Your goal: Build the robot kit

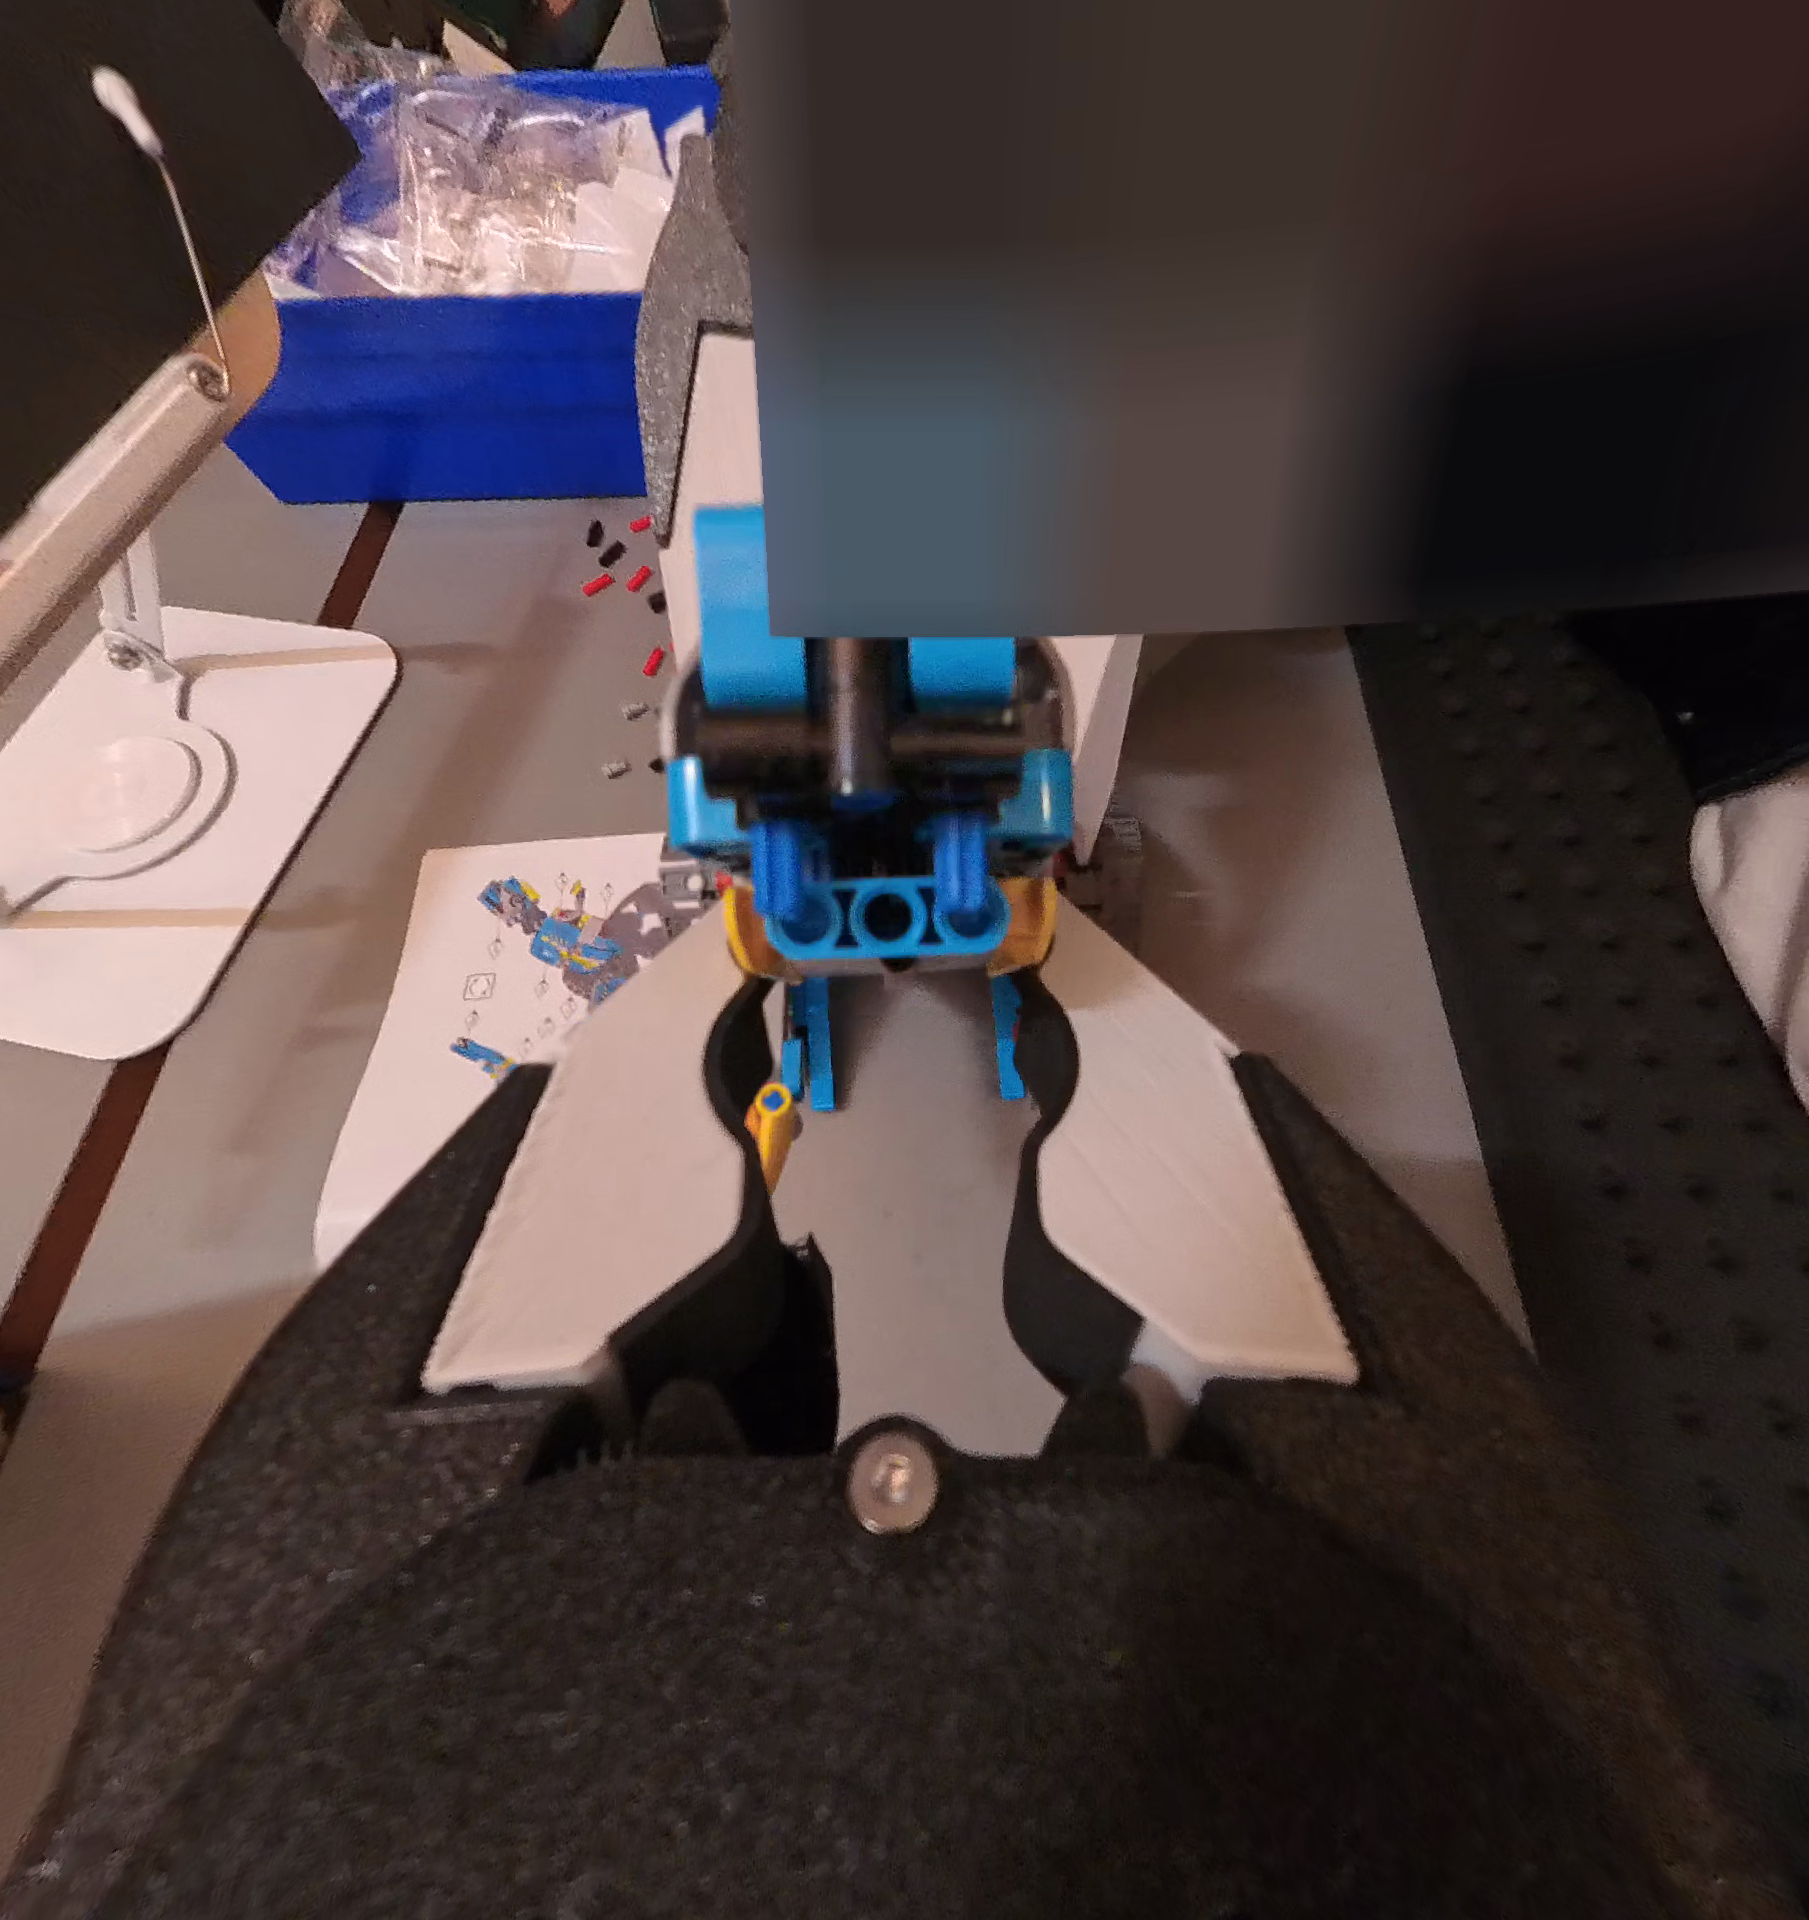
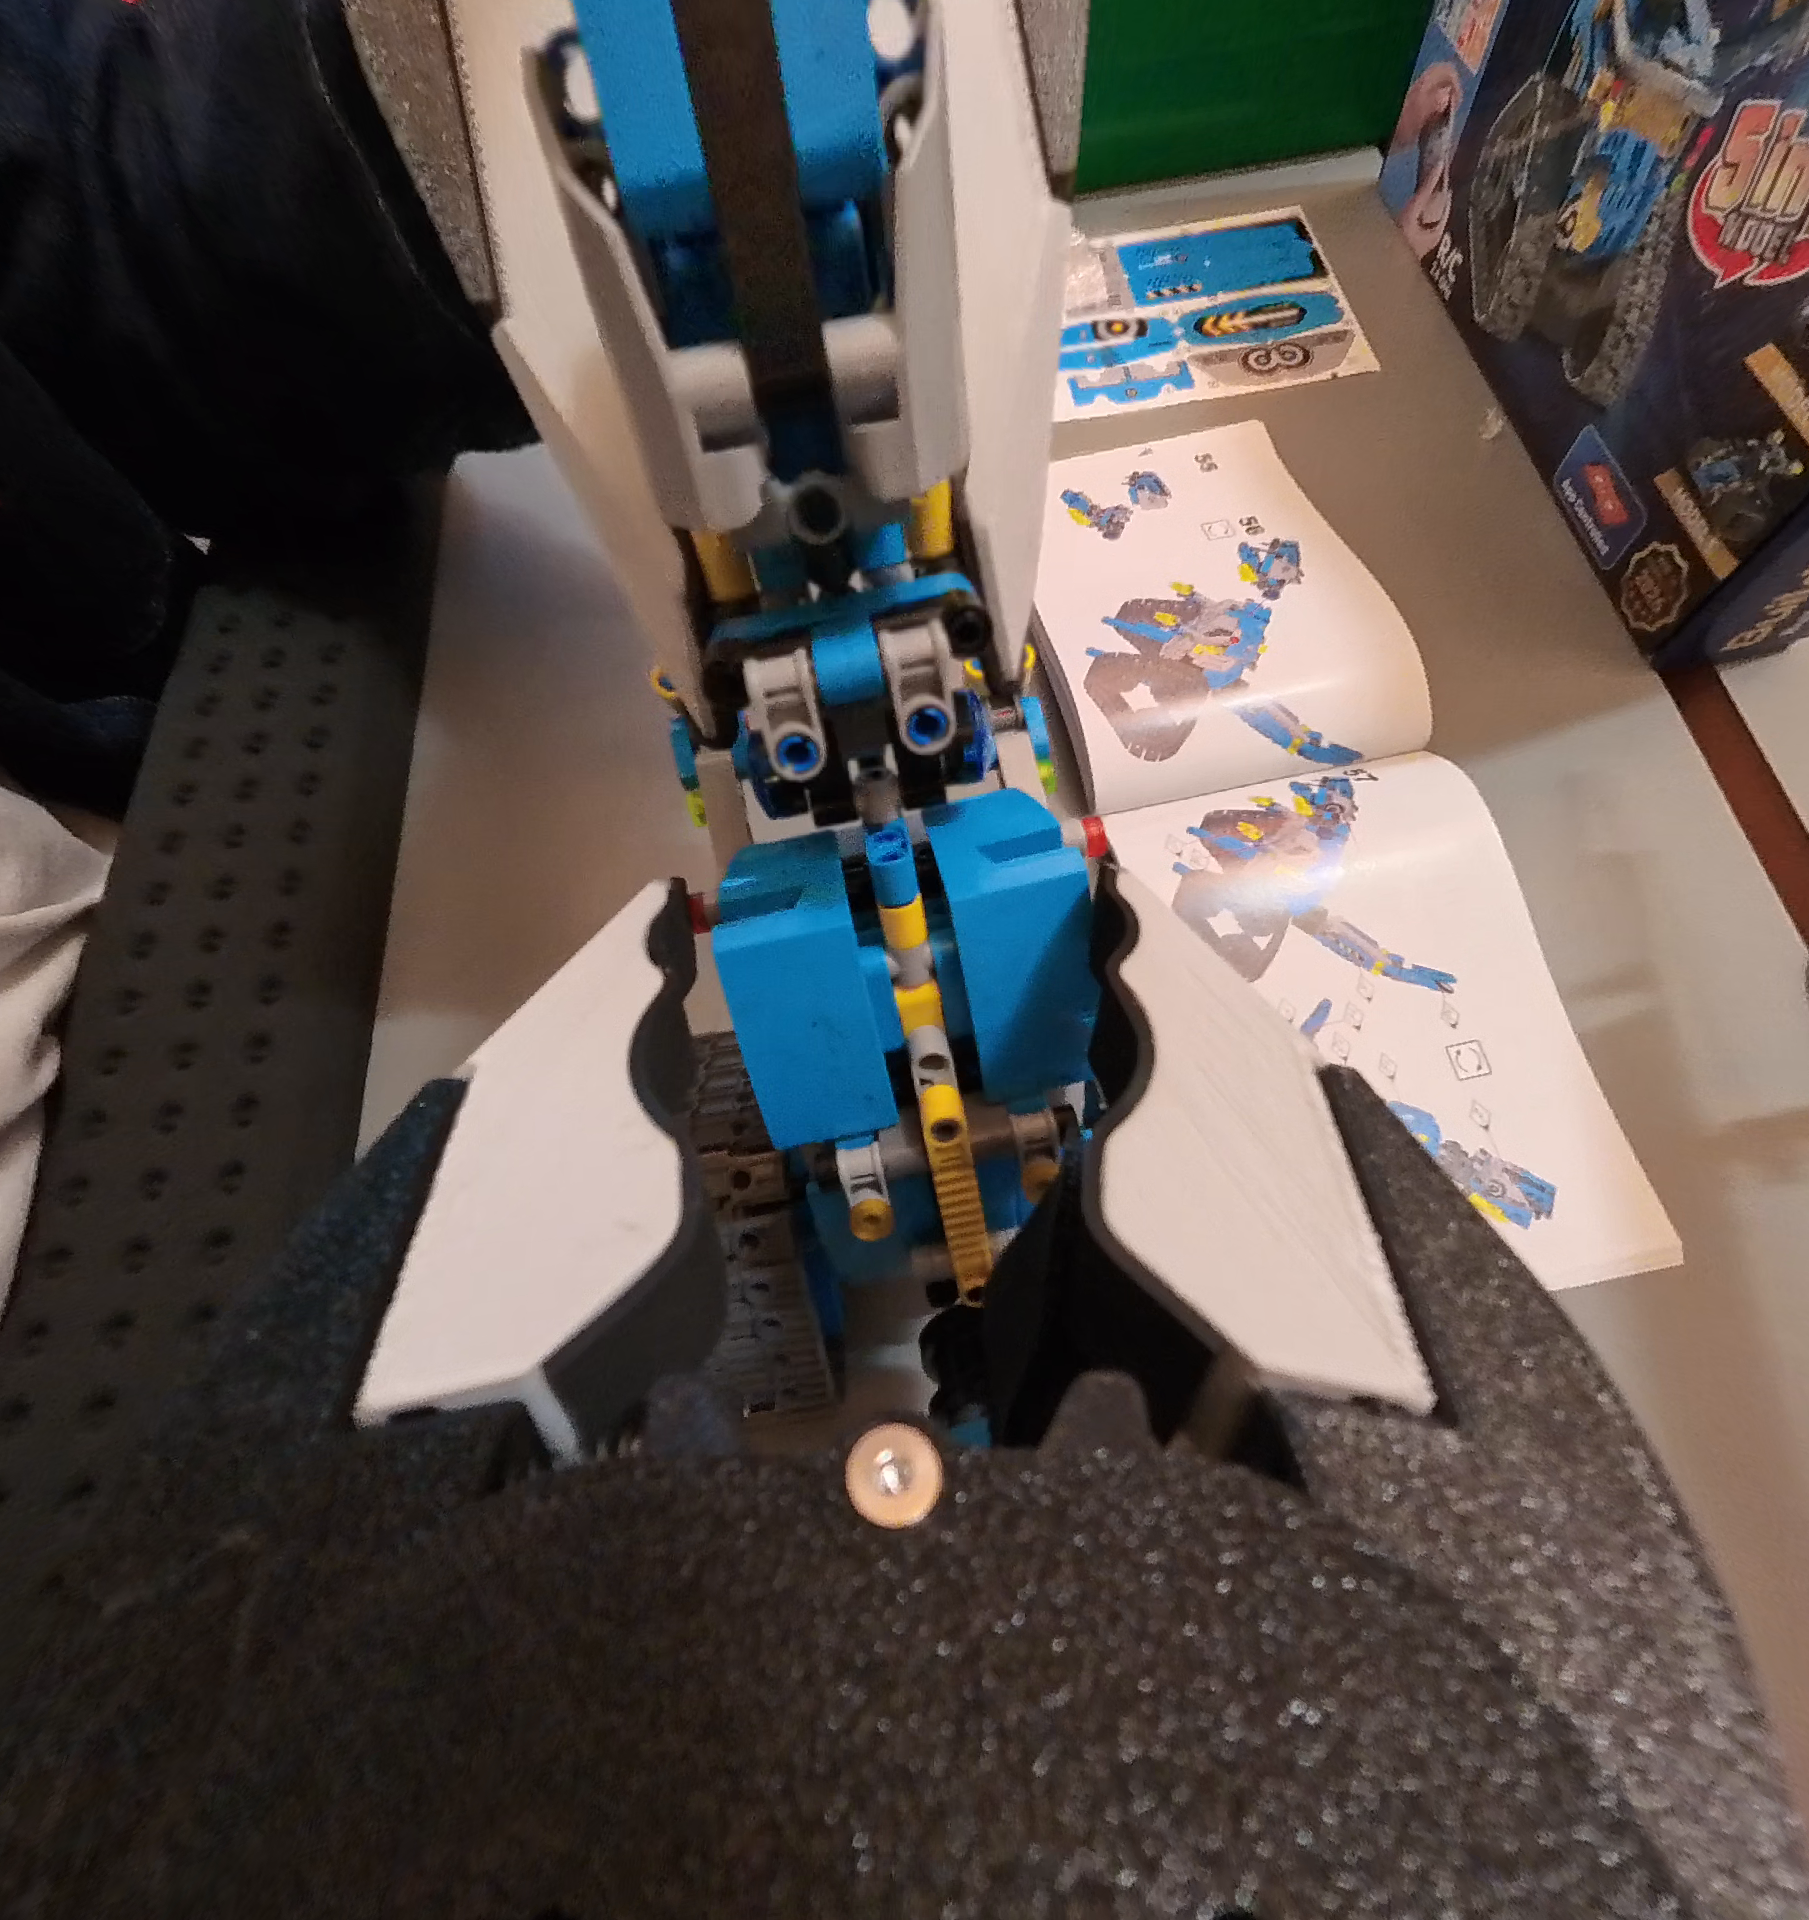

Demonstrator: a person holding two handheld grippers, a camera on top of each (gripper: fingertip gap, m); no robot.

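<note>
Left wrist view, from left to right: a white stand with a round recess [image 1: 141, 821] rests on the pale grey table [image 1: 484, 644]; behind it sits a blue plastic bin [image 1: 443, 405] filled with clear bags, and loose red and black pins [image 1: 625, 582] lie scattered just beside it. An open instruction booklet [image 1: 526, 956] lies nearer, partly under the left gripper [image 1: 884, 966]. That gripper's white fingers [image 1: 630, 1132] close narrowly on one end of the blue, black and yellow brick-built vehicle model [image 1: 879, 831], gripping it by its yellow sides. A blurred patch covers the upper right. Right wrist view, from left to right: a black perforated strip [image 2: 214, 935] runs along the table edge; the right gripper [image 2: 895, 935] clamps the opposite end of the same model [image 2: 900, 987] around its blue blocks, jaws set moderately narrow and touching the model on both sides. The left gripper appears beyond, facing it. Right of the model lie the booklet [image 2: 1295, 831], a blue sticker sheet [image 2: 1212, 312] and a dark printed product box [image 2: 1658, 312]. Judging by the loose pins and open pages, the model looks partly assembled, held between both grippers above the table.
</note>
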